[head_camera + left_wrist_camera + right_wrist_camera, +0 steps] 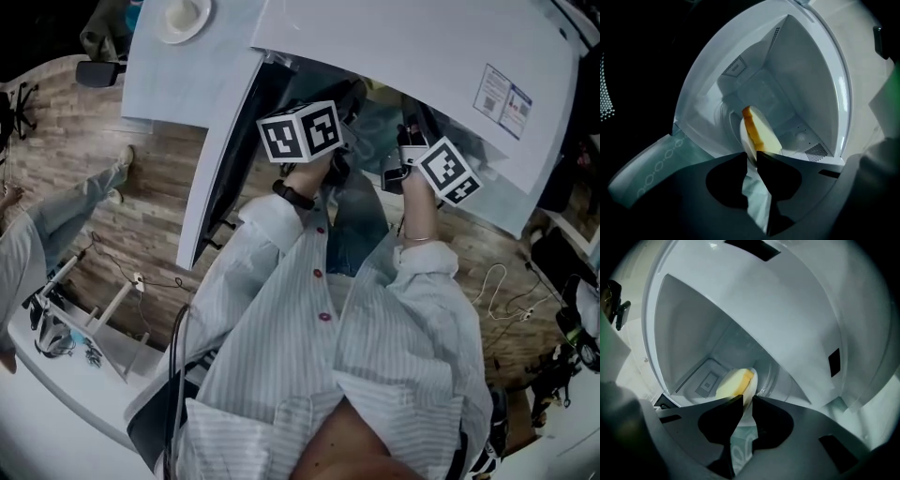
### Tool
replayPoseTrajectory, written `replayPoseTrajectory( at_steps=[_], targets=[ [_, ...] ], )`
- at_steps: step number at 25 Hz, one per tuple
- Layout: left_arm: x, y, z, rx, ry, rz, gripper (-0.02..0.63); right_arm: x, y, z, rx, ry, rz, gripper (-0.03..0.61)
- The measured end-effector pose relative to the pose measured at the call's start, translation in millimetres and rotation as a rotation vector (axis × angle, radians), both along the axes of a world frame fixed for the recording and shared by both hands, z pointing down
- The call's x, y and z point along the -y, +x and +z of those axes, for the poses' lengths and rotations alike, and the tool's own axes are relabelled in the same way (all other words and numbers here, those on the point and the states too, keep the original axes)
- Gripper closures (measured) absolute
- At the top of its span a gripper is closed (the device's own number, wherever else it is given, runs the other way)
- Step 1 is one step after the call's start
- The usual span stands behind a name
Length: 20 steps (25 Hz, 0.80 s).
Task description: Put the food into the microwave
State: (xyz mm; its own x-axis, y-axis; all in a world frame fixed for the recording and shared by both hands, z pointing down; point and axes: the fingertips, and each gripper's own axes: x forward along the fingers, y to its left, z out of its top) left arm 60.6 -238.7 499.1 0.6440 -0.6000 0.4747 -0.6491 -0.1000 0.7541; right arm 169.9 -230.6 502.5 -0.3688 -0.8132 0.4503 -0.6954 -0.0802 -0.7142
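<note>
A white plate (764, 136) carrying yellow and orange food (749, 123) hangs edge-on inside the white microwave (801, 70), just above its glass turntable (733, 110). My left gripper (751, 157) is shut on the plate's near rim. From the other side, my right gripper (747, 400) is shut on the plate's (751, 383) rim, with the food (733, 382) beyond it. In the head view only the marker cubes of the left (302, 131) and right (448, 171) grippers show at the microwave's (412, 56) opening; the jaws and plate are hidden inside.
The microwave door (225, 159) stands open to the left. A white bowl (183, 17) sits on the surface beside the microwave. Another person's leg (84, 192) is at far left on the wooden floor, with cables (141, 279) near a white table edge (56, 394).
</note>
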Motion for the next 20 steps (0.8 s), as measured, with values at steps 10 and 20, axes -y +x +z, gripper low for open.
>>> replayPoseTrajectory(
  at_steps=[10,20],
  targets=[
    [9.2,3.1,5.4,0.024,0.006,0.017,0.552,7.8,2.6,7.5,-0.009,0.006,0.021,0.508],
    [17.1,5.5,11.4,0.049,0.005,0.043,0.547,16.8,5.3,9.9,-0.031,0.029,0.035,0.506]
  ],
)
